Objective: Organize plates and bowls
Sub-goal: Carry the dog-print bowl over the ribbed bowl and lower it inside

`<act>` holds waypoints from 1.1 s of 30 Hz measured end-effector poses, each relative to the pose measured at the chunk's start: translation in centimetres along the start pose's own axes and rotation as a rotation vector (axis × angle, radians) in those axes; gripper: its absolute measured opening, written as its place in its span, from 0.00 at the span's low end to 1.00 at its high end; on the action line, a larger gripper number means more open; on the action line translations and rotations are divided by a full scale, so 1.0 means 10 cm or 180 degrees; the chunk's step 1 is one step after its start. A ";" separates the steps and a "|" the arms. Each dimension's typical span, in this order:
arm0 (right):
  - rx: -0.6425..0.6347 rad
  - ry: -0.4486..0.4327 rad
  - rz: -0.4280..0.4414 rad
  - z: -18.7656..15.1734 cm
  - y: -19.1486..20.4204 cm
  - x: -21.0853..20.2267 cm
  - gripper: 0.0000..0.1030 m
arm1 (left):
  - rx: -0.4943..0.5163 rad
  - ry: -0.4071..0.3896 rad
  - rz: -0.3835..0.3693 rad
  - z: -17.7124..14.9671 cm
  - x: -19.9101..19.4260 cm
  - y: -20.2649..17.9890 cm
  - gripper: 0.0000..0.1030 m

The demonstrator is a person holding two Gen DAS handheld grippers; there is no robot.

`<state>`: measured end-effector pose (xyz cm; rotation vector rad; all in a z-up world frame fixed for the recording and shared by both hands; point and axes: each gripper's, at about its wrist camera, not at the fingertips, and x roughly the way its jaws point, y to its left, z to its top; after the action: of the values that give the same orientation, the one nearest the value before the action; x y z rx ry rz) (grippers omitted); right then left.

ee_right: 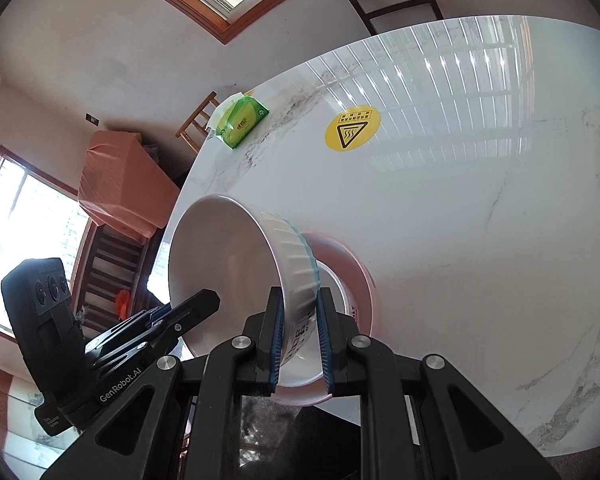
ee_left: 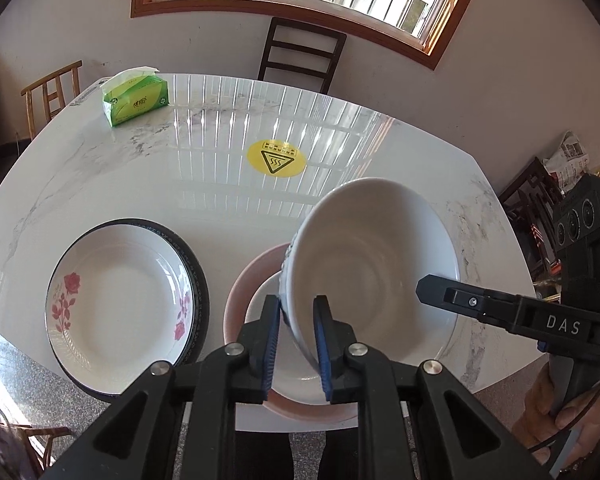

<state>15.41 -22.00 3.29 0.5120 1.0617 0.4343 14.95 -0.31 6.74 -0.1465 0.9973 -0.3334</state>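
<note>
A white ribbed bowl (ee_left: 380, 248) (ee_right: 220, 256) hangs tilted over the table, held by both grippers at opposite sides of its rim. My left gripper (ee_left: 296, 304) is shut on the near left rim, and its tip (ee_right: 208, 300) shows in the right wrist view. My right gripper (ee_right: 300, 296) is shut on the ribbed wall, and it reaches in from the right (ee_left: 432, 288) in the left wrist view. Under the bowl lies a pink plate (ee_left: 236, 292) (ee_right: 352, 256) with a white dish (ee_left: 296, 384) (ee_right: 336, 284) in it. A rose-patterned plate (ee_left: 124, 312) sits on a dark-rimmed plate to the left.
The white marble table (ee_left: 220, 200) carries a green tissue pack (ee_left: 136, 100) (ee_right: 242, 122) at the far left and a yellow warning sticker (ee_left: 276, 158) (ee_right: 352, 128). A dark chair (ee_left: 300, 56) and a wooden chair (ee_left: 52, 92) stand beyond it. A hand (ee_left: 560, 408) grips the right tool.
</note>
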 end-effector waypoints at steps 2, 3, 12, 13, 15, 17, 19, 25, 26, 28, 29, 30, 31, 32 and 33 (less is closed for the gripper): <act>0.0022 0.0023 -0.0015 -0.03 -0.01 0.03 0.15 | -0.0014 0.0041 -0.0008 -0.06 0.02 0.01 0.16; 0.0019 0.0029 -0.0029 -0.05 -0.01 0.04 0.15 | -0.0012 0.0057 -0.0009 -0.09 0.03 0.02 0.16; 0.0006 0.0092 -0.0081 -0.14 -0.01 0.12 0.15 | -0.0014 0.0105 0.0031 -0.19 0.07 0.04 0.16; 0.0011 0.0100 -0.0083 -0.14 -0.01 0.13 0.15 | -0.0018 0.0112 0.0036 -0.20 0.08 0.05 0.16; 0.0013 0.0109 -0.0090 -0.15 -0.01 0.16 0.15 | -0.0009 0.0121 0.0051 -0.19 0.10 0.06 0.17; 0.0018 0.0121 -0.0097 -0.15 -0.01 0.18 0.15 | -0.0004 0.0129 0.0064 -0.19 0.12 0.07 0.16; 0.0022 0.0123 -0.0103 -0.15 0.00 0.19 0.15 | 0.0016 0.0135 0.0078 -0.19 0.14 0.08 0.16; 0.0016 0.0138 -0.0117 -0.15 0.02 0.22 0.15 | 0.0038 0.0123 0.0110 -0.21 0.15 0.06 0.17; 0.0015 0.0140 -0.0118 -0.16 0.02 0.22 0.15 | 0.0046 0.0122 0.0118 -0.21 0.16 0.06 0.17; 0.0022 0.0145 -0.0118 -0.16 0.02 0.23 0.15 | 0.0043 0.0126 0.0119 -0.21 0.16 0.06 0.16; 0.0021 0.0150 -0.0118 -0.16 0.01 0.23 0.15 | 0.0044 0.0128 0.0123 -0.22 0.16 0.06 0.17; 0.0026 0.0154 -0.0119 -0.17 0.01 0.23 0.15 | 0.0050 0.0131 0.0125 -0.23 0.16 0.06 0.17; 0.0029 0.0156 -0.0120 -0.17 0.01 0.24 0.15 | 0.0049 0.0137 0.0127 -0.23 0.16 0.05 0.17; 0.0030 0.0157 -0.0122 -0.18 0.00 0.24 0.15 | 0.0046 0.0142 0.0126 -0.23 0.17 0.05 0.17; 0.0034 0.0159 -0.0123 -0.18 0.00 0.24 0.15 | 0.0049 0.0145 0.0128 -0.23 0.17 0.05 0.17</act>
<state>14.81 -20.31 0.85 0.4915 1.1207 0.4094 13.96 -0.34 3.97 -0.1052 1.0413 -0.3088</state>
